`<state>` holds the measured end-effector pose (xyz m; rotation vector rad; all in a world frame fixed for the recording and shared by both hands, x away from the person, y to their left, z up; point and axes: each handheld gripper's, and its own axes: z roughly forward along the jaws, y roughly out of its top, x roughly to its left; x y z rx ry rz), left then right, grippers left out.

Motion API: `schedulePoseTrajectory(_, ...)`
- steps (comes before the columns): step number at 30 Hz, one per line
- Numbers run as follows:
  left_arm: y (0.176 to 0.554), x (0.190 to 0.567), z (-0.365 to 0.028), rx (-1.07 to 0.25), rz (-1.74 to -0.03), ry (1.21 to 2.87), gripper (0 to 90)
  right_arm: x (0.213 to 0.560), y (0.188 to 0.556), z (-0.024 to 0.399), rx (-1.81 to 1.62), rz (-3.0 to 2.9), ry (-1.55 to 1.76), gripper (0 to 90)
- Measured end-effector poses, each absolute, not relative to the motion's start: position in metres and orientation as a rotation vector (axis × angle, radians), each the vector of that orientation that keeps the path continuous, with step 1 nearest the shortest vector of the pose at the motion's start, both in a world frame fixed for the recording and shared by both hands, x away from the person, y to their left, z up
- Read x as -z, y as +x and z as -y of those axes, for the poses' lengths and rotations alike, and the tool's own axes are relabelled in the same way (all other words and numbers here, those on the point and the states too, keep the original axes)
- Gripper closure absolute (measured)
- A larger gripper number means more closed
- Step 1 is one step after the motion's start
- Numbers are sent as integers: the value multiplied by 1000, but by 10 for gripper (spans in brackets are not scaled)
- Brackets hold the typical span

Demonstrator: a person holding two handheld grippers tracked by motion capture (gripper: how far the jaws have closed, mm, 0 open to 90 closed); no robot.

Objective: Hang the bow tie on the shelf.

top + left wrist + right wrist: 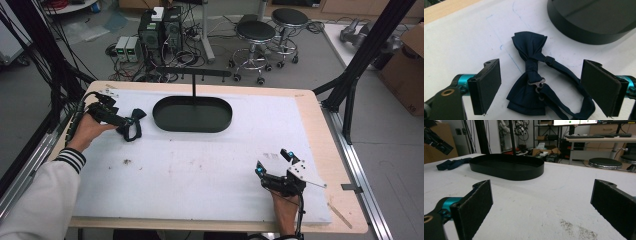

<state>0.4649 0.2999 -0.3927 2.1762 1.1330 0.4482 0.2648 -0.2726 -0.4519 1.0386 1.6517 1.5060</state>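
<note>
Bowtie (530, 75) lies btwn spread pads (490, 83) of left gripper (541, 85), untouched.

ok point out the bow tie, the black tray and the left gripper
bow tie (532, 65), left gripper view, on the centre knot
black tray (192, 122), high view, on its near rim wall
left gripper (540, 86), left gripper view, midway between its open fingertips, over the tie

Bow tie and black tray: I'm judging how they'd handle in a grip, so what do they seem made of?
The bow tie looks like soft navy woven fabric with a slight sheen; it folds and creases, and its strap carries a small dark metal-looking hook. The black tray looks rigid, with a matte, smooth, even wall; painted metal or plastic, I can't tell which.
</note>
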Motion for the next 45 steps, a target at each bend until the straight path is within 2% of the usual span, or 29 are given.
schedulePoseTrajectory(3, 467, 397, -299, -450, -1143, 2190, 180, 452, 265, 273, -1507, -1650, 1041, 30)
schedulePoseTrajectory(14, 473, 408, -295, -453, -1184, 2225, 325, 452, 265, 273, -1504, -1650, 1039, 30)
schedulePoseTrajectory(22, 474, 412, -290, -478, -1215, 2258, 382, 452, 265, 273, -1504, -1649, 1040, 30)
schedulePoseTrajectory(27, 477, 414, -292, -492, -1286, 2256, 385, 452, 265, 272, -1502, -1650, 1041, 30)
schedulePoseTrajectory(33, 478, 415, -293, -478, -1274, 2250, 397, 452, 265, 272, -1499, -1655, 1044, 30)
schedulePoseTrajectory(45, 480, 422, -288, -474, -1277, 2284, 474, 452, 266, 273, -1497, -1652, 1040, 30)
